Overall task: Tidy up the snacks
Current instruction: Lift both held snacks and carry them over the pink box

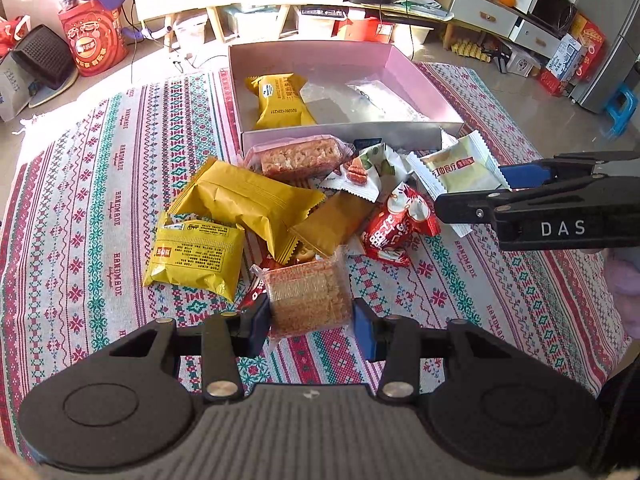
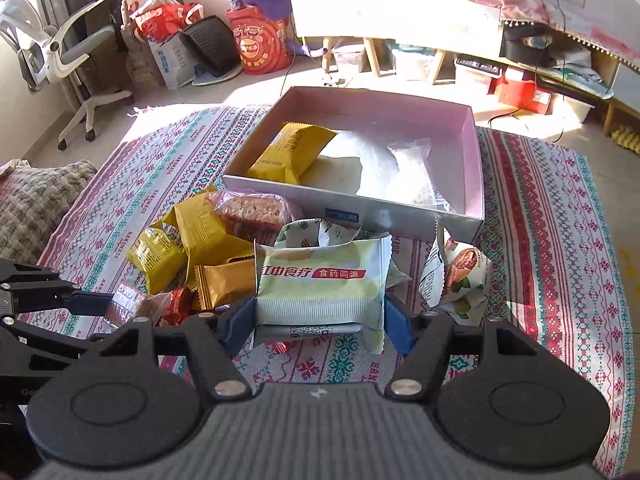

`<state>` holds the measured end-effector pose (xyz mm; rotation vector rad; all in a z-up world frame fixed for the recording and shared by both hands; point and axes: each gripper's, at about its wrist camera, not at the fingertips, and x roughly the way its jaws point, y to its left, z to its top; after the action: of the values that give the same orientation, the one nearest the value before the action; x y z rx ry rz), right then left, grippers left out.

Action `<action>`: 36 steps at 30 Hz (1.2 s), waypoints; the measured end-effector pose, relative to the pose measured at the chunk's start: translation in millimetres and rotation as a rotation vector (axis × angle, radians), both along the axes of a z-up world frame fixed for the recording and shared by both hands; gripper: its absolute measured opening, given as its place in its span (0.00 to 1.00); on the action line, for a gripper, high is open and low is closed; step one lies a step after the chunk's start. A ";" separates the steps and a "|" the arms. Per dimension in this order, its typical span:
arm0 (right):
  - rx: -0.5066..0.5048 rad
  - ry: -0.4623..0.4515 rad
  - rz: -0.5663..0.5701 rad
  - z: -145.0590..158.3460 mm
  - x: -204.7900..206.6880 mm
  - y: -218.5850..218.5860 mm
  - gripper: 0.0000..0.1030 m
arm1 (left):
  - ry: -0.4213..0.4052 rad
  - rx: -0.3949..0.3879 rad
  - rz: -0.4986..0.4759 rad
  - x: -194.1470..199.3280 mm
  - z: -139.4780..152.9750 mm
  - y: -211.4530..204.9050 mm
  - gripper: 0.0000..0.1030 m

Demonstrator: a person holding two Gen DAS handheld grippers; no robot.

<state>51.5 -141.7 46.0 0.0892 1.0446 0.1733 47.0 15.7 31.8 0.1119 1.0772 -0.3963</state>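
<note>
Pink-lined box (image 2: 476, 168) beyond the snack pile awaits 2 packets, so keep the left gripper (image 1: 308, 320) clamped on its clear-wrapped rice cracker (image 1: 306, 296) and the right gripper (image 2: 320, 320) on its pale-green pastry packet (image 2: 320, 280), carrying both clear of the near wall.

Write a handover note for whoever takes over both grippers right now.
Left gripper: shut on a clear-wrapped cracker pack.
Right gripper: shut on a pale green packet.
Pink box: holds one yellow packet and clear bags.
Left to do: box both held packs, then the pile on the patterned cloth: yellow packets, red packets, a nut packet, another cracker pack.
</note>
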 end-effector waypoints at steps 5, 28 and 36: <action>0.013 -0.014 -0.060 0.3 20.3 -13.6 0.63 | -0.033 -0.044 0.008 22.8 11.0 -14.2 0.48; 0.131 -0.091 -0.173 -26.1 83.4 -72.8 0.64 | -0.110 -0.047 0.002 106.3 -6.6 -75.4 0.48; 0.135 -0.084 -0.155 -37.8 103.7 -76.4 0.54 | -0.139 0.021 -0.015 131.6 -25.4 -92.5 0.48</action>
<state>155.2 -218.1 8.2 0.2821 0.9376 0.1059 178.6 -76.8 6.4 0.1639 0.9442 -0.3850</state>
